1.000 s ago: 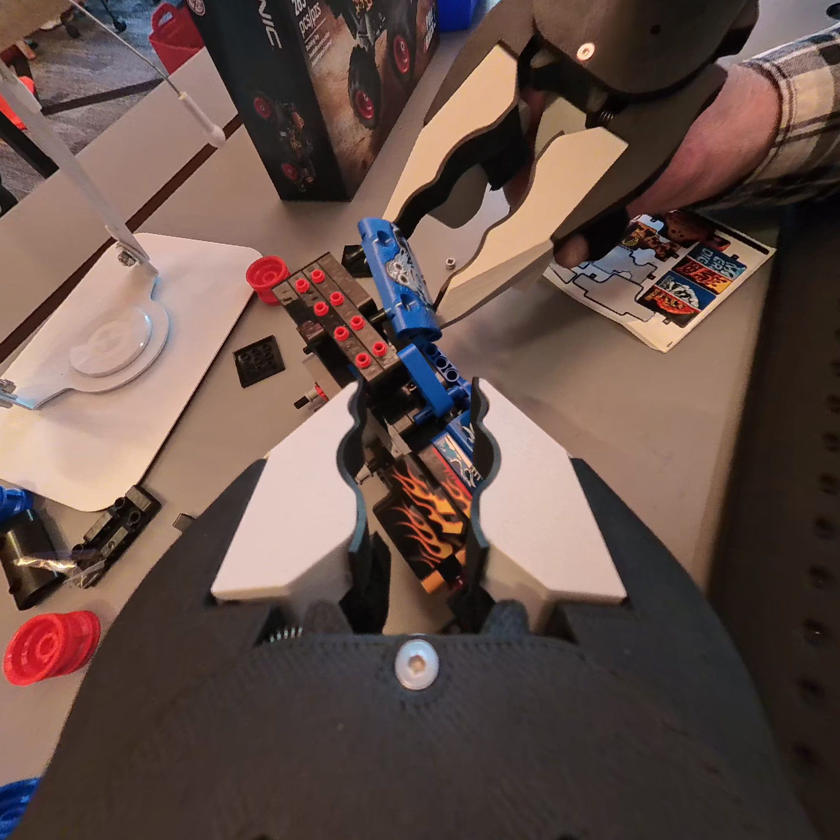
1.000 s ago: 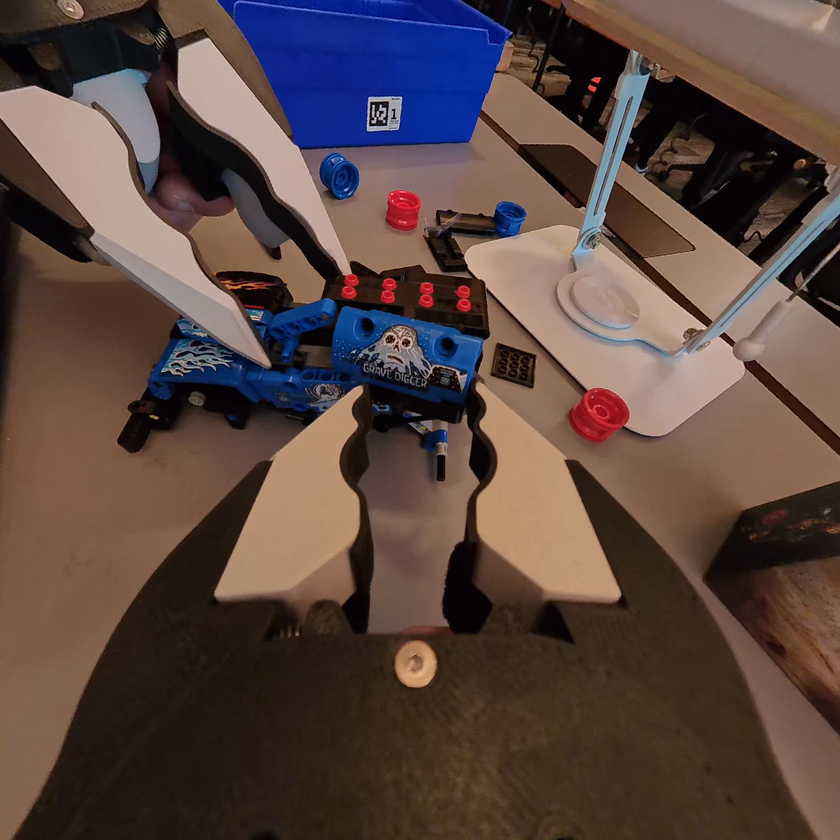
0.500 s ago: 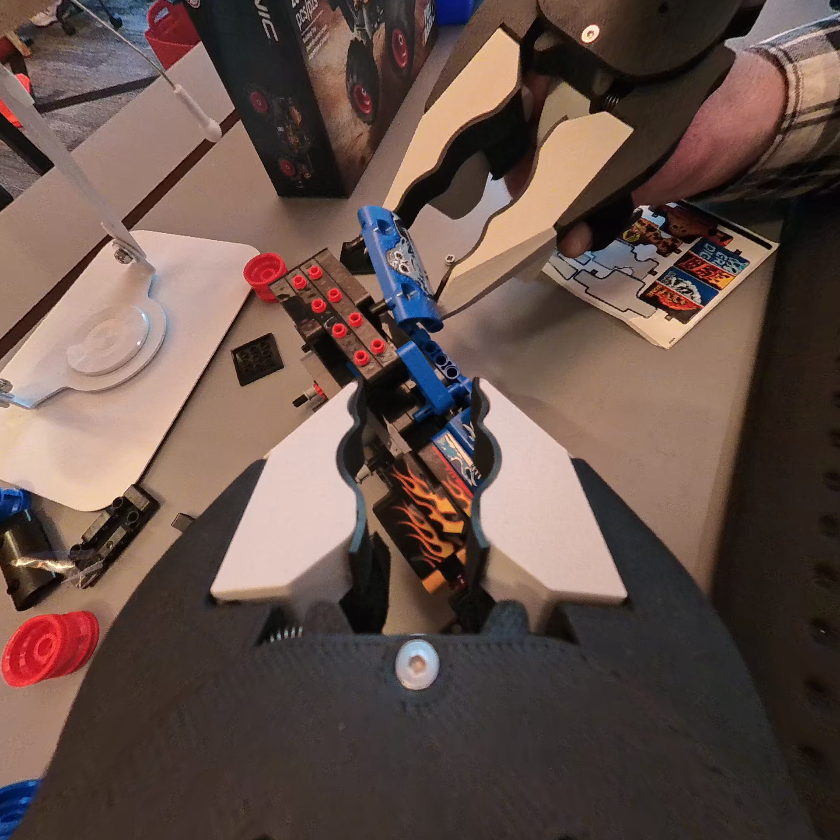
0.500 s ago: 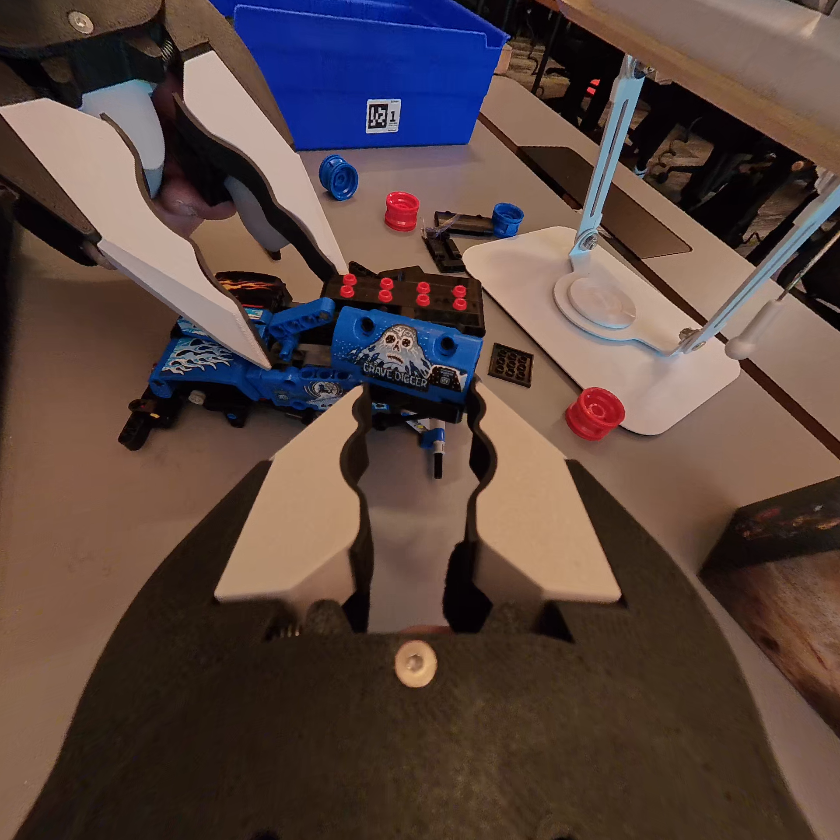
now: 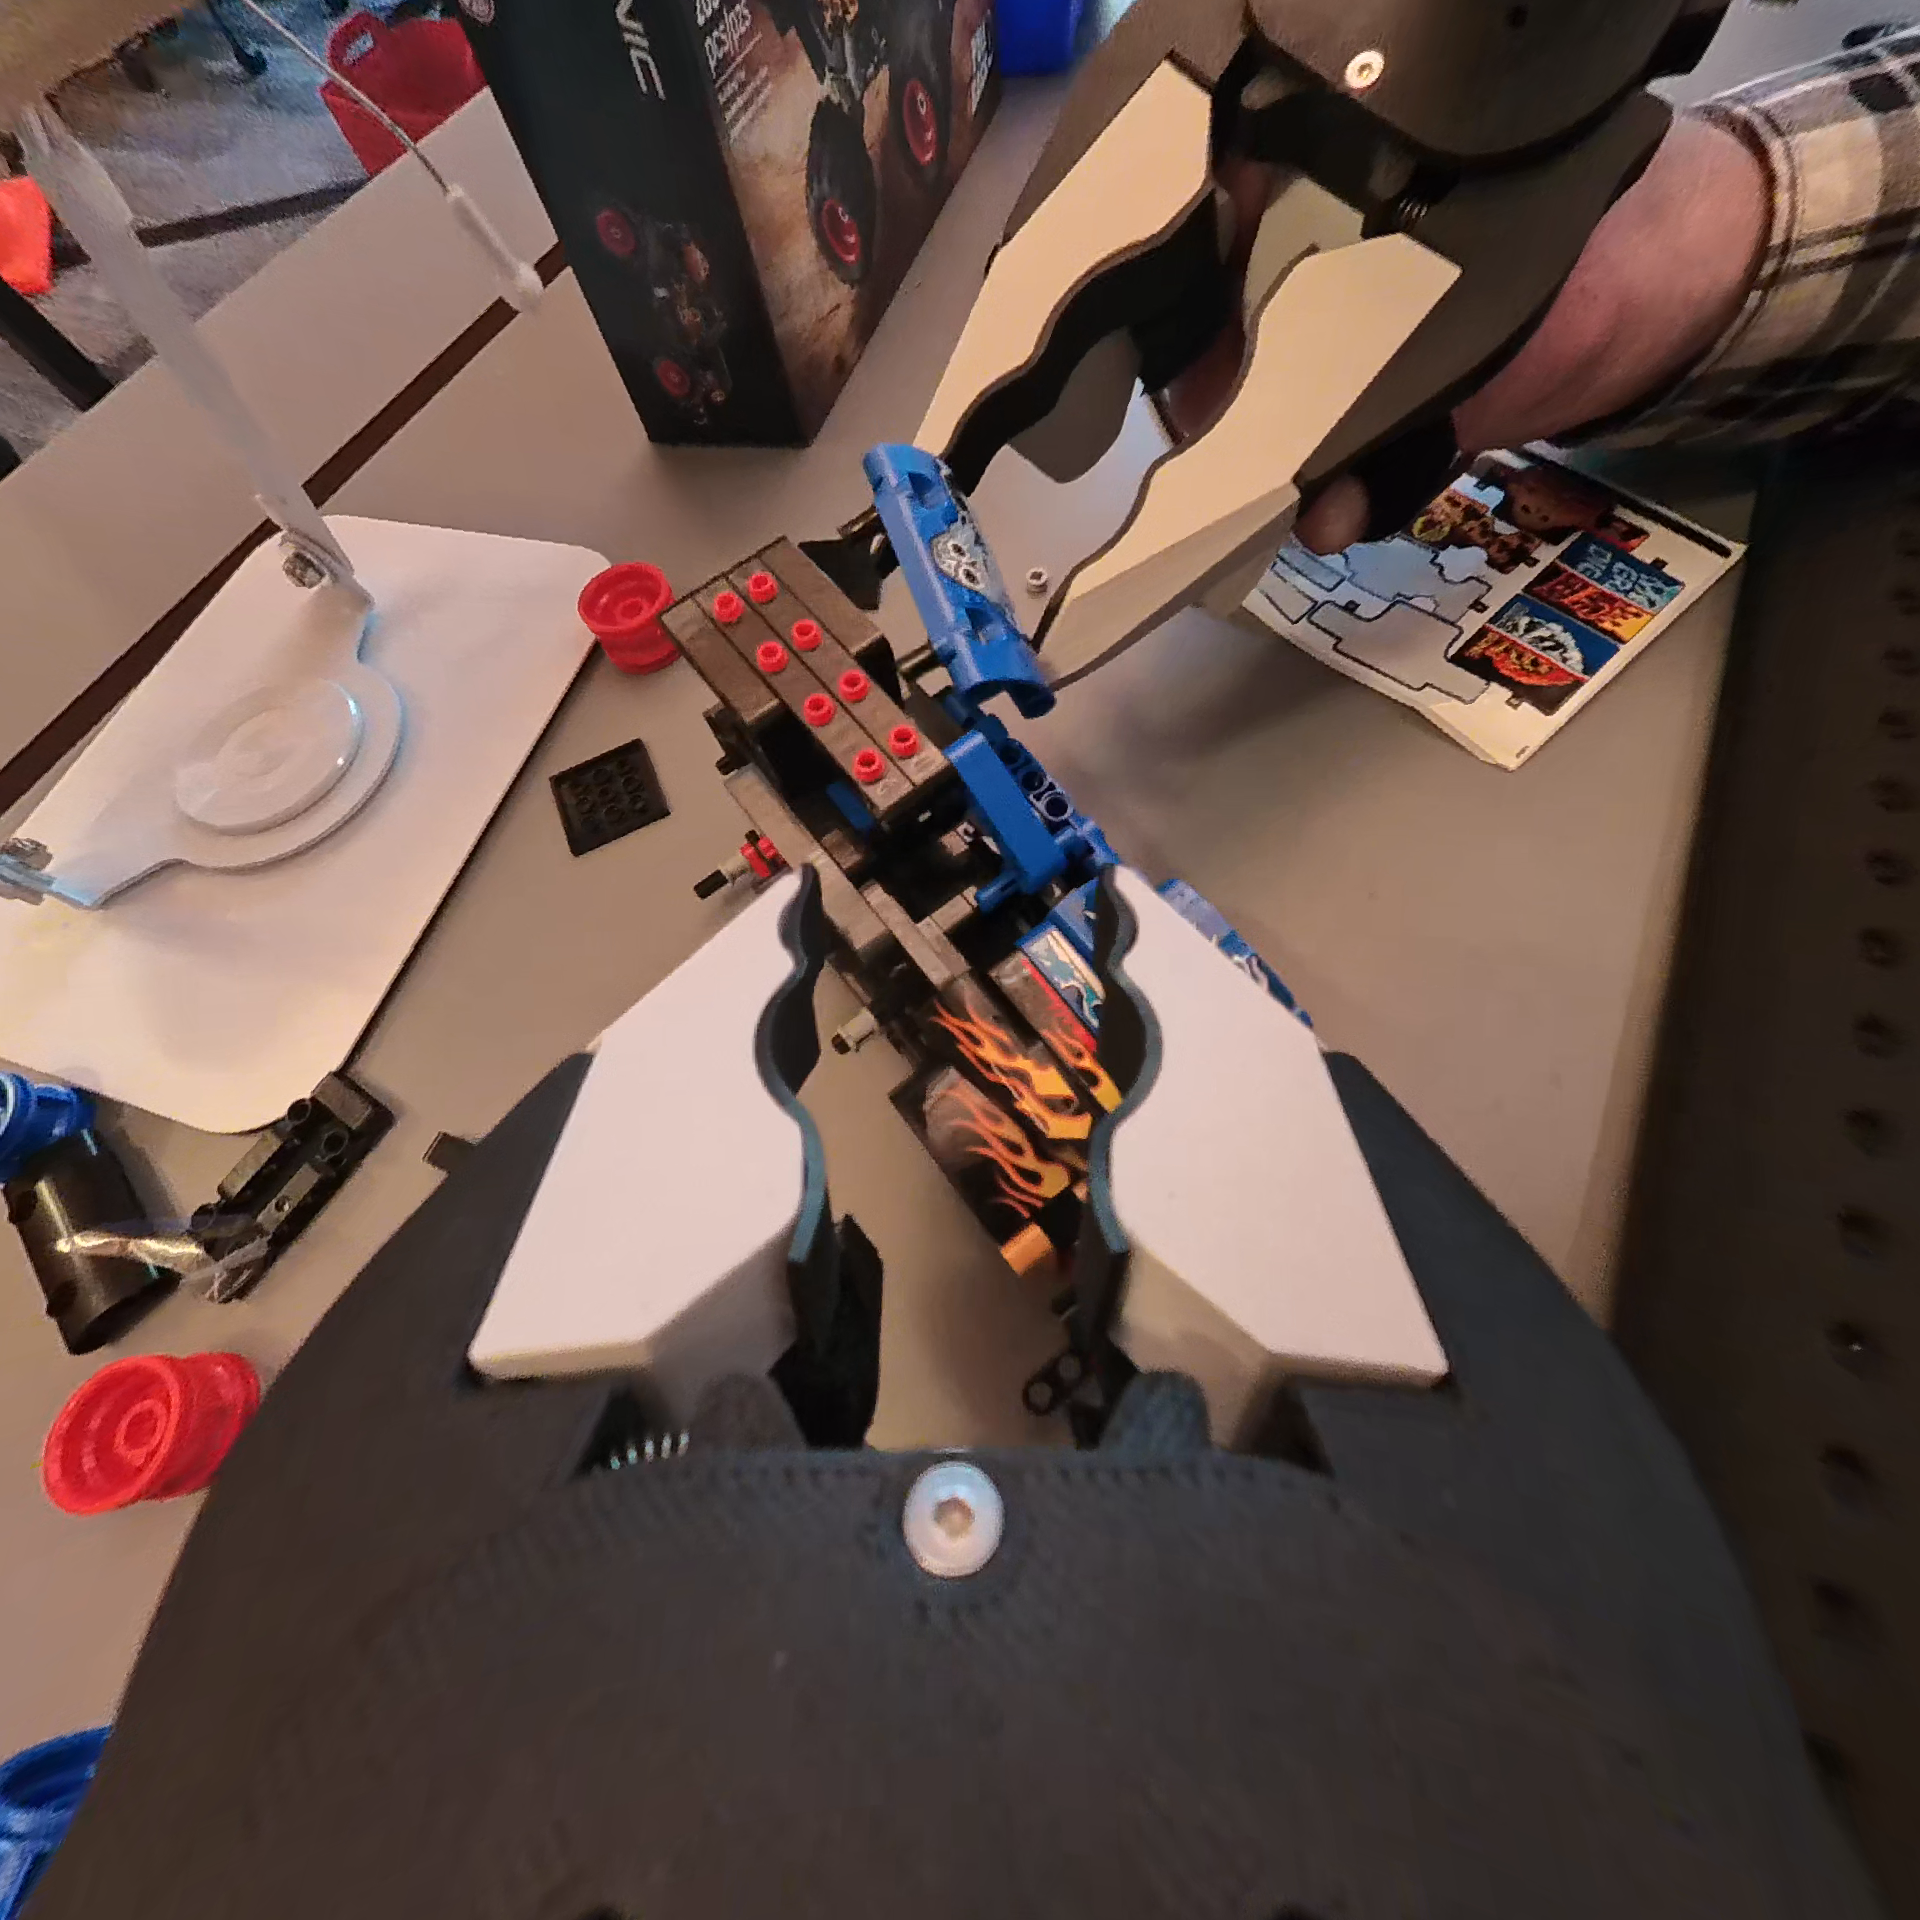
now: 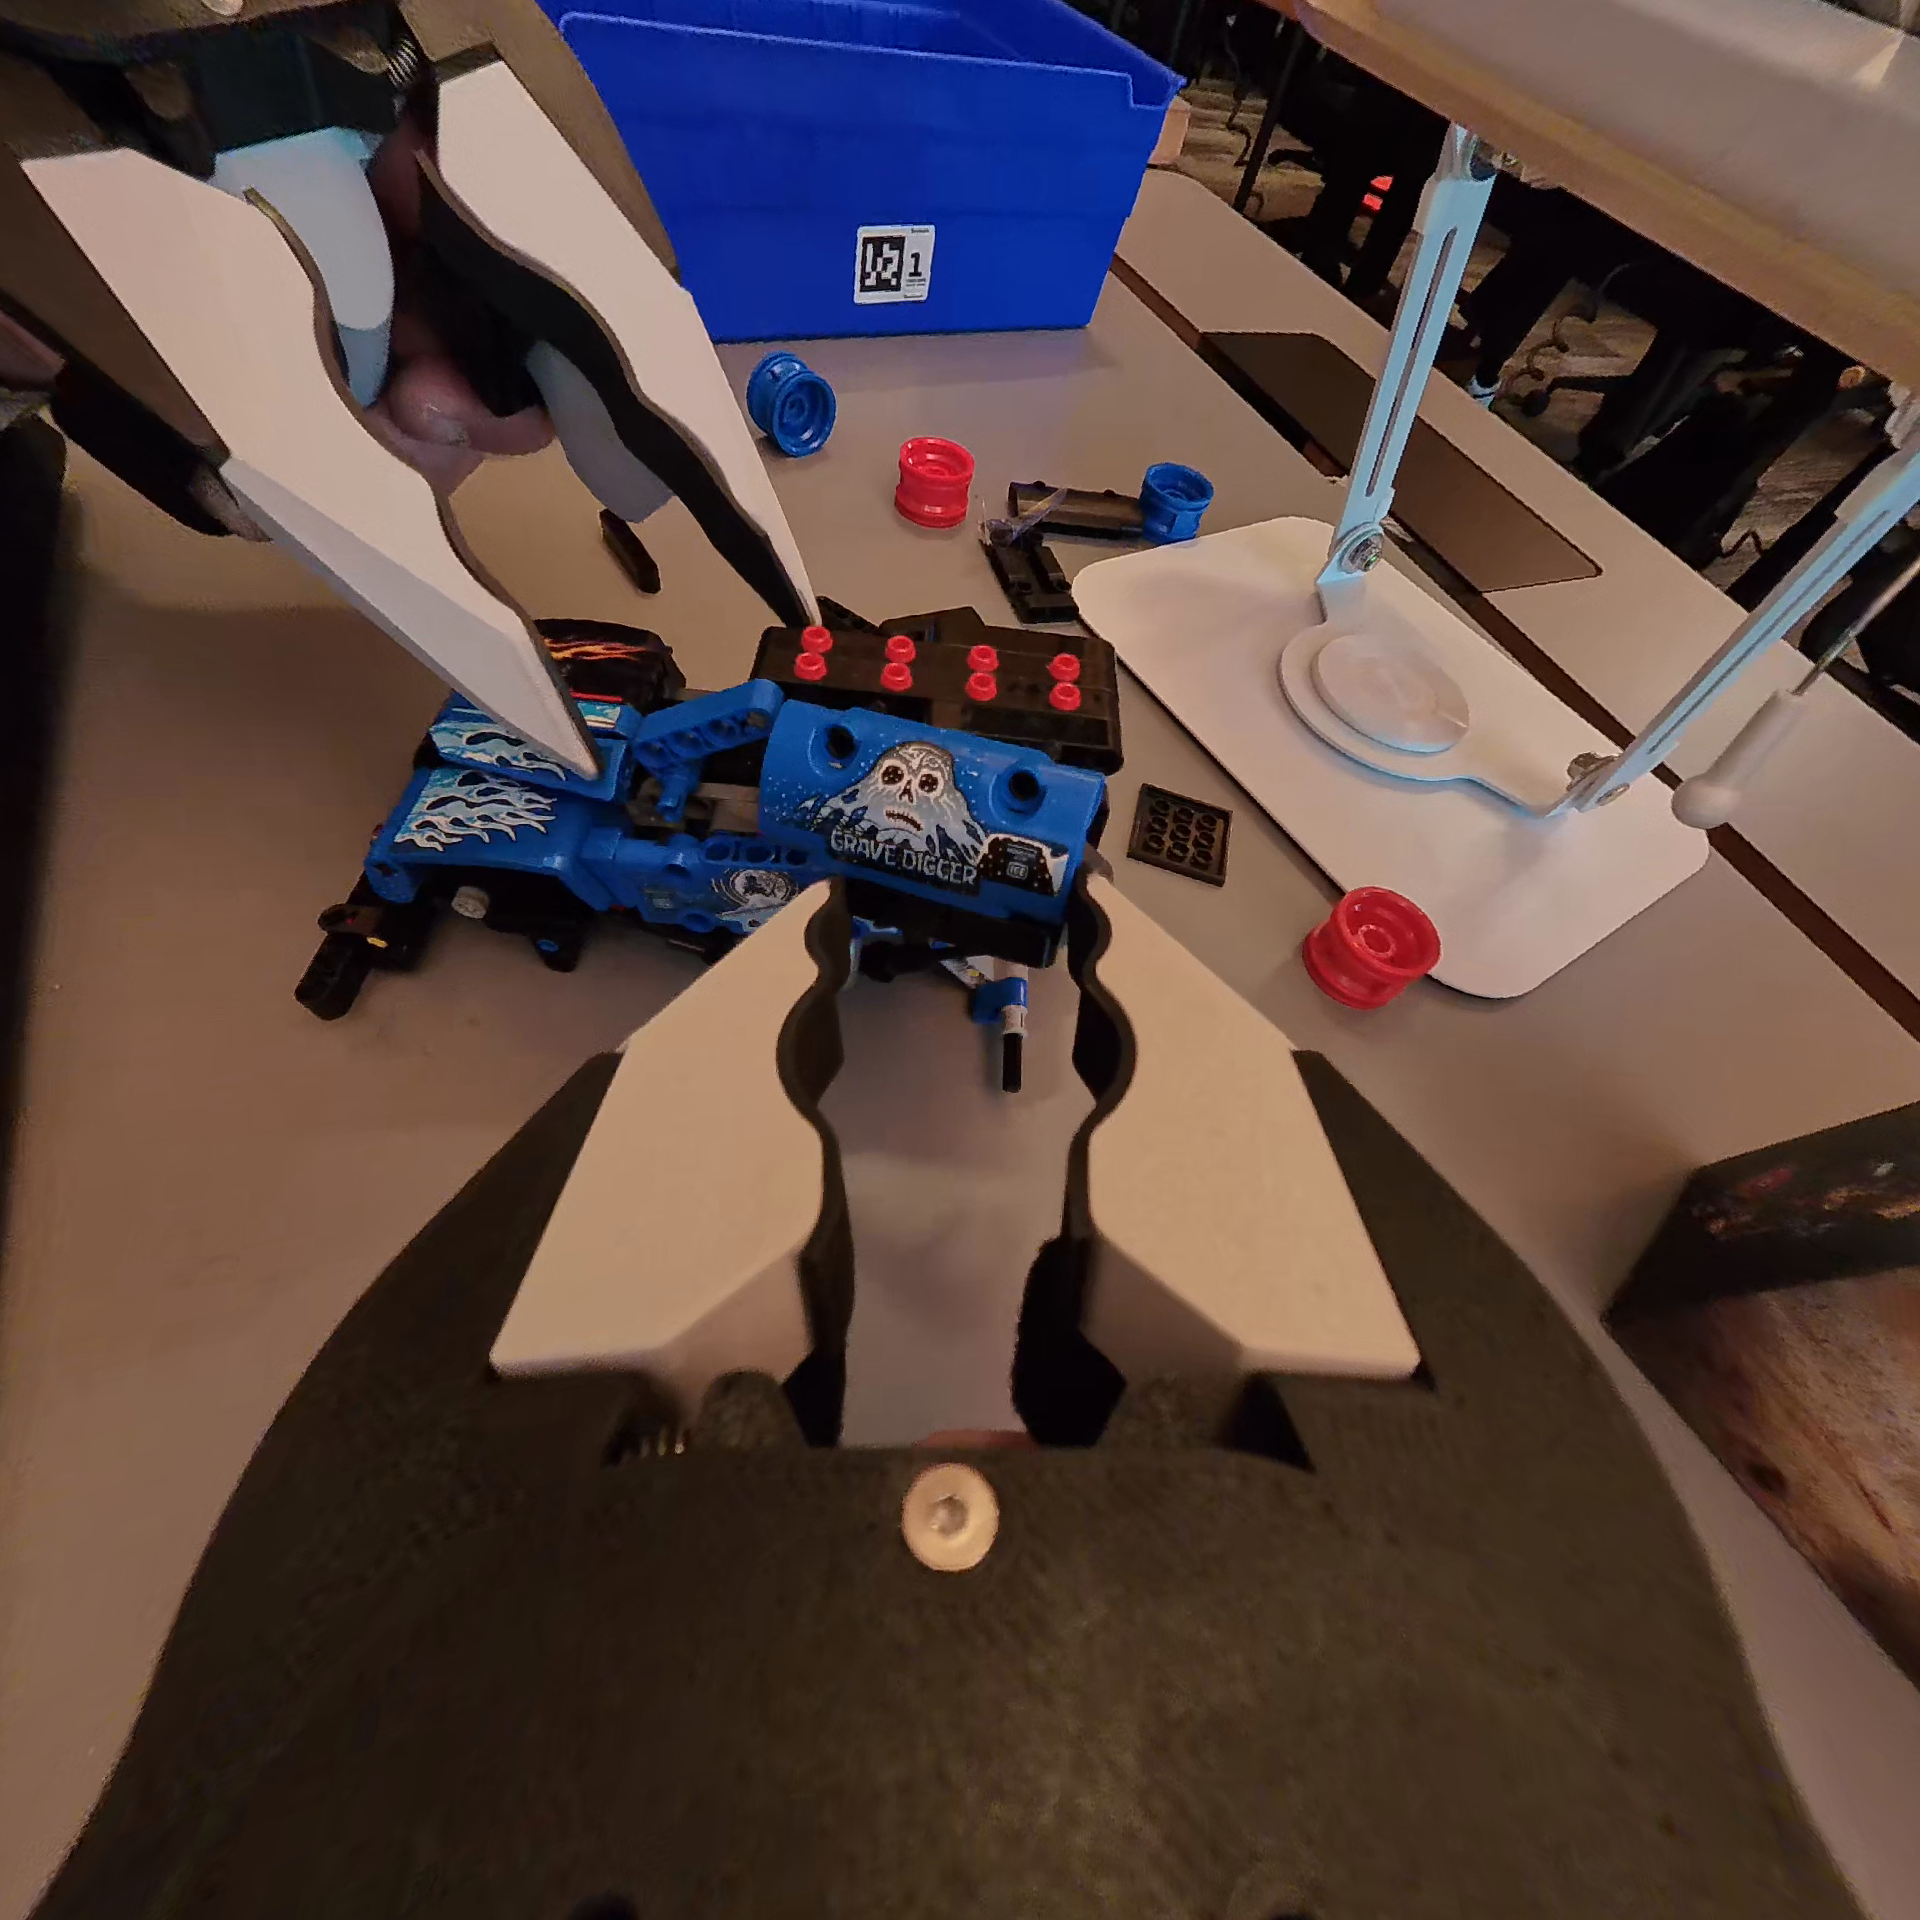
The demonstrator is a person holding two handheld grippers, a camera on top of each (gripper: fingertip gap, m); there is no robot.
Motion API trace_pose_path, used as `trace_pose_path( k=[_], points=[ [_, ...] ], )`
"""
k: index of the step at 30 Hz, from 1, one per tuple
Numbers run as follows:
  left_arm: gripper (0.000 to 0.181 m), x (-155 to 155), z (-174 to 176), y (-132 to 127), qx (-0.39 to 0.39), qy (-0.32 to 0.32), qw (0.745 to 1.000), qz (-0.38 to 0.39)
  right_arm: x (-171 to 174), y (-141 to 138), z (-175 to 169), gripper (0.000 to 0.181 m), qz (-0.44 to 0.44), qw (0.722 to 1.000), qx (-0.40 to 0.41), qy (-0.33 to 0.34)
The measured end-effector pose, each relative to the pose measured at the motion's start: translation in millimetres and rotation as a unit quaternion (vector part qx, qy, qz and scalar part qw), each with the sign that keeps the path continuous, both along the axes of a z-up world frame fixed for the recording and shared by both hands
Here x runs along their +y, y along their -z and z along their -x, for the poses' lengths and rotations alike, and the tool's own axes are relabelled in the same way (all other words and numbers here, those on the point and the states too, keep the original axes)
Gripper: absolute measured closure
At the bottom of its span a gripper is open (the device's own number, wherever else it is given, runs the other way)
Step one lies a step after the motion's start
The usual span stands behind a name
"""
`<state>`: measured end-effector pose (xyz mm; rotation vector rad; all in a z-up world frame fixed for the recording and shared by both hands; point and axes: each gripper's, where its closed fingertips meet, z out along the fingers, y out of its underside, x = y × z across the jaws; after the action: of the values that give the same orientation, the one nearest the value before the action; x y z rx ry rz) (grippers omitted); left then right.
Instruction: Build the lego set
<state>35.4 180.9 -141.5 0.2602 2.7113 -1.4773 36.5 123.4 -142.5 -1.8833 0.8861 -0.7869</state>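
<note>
Centrally, a partly built lego truck (image 6: 727,821) lies on the grey table (image 6: 208,1143), its blue and black body carrying flame and skull stickers. Left gripper (image 5: 951,904): its two white fingers (image 5: 675,1143) flank the flame-stickered end of the model with the jaws spread; in the left wrist view the right-hand finger lies against the model while a gap shows beside the other, so a firm grasp cannot be confirmed. In the right wrist view the same gripper (image 6: 691,686) comes down from the upper left, one tip on the blue flame panel, the other beside the row of red studs (image 6: 935,665). Right gripper (image 6: 951,904): jaws parted, nothing between them, the tips just at the edge of the blue skull panel (image 6: 914,810); seen from the left wrist view (image 5: 997,561), it is held by a hand (image 5: 1621,301) in a plaid sleeve, and its lower tip lies just beside that panel's end.

Surroundings: a white stand base (image 6: 1403,748) sits to the right of the model, with a red wheel hub (image 6: 1371,945) at its near corner and a small black plate (image 6: 1184,836) between base and truck. Farther back lie a blue hub (image 6: 792,403), a red hub (image 6: 935,480), black parts and a blue bin (image 6: 862,156). The set's box (image 5: 748,208) stands beyond the model in the left wrist view, and a sticker sheet (image 5: 1507,613) lies under the right gripper.
</note>
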Motion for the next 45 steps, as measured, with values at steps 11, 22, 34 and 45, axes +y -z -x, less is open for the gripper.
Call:
trace_pose_path(
  k=[11,22,34,45],
  points=[
    [0.129,6,-8,-5,-0.001,-0.010,1.000,0.008,-12,-10,4,0.140,-0.027,1.000,0.007,-0.006],
    [0.134,12,-19,-12,-0.009,-0.032,0.999,0.019,-101,-72,9,0.141,-0.137,0.984,-0.064,0.091],
    [0.136,9,-29,-15,-0.021,-0.054,0.998,0.034,-99,-60,10,0.141,-0.105,0.990,-0.049,0.080],
    [0.139,6,-33,-23,-0.023,-0.067,0.996,0.058,-87,-55,13,0.140,-0.064,0.995,-0.049,0.056]
  ],
)
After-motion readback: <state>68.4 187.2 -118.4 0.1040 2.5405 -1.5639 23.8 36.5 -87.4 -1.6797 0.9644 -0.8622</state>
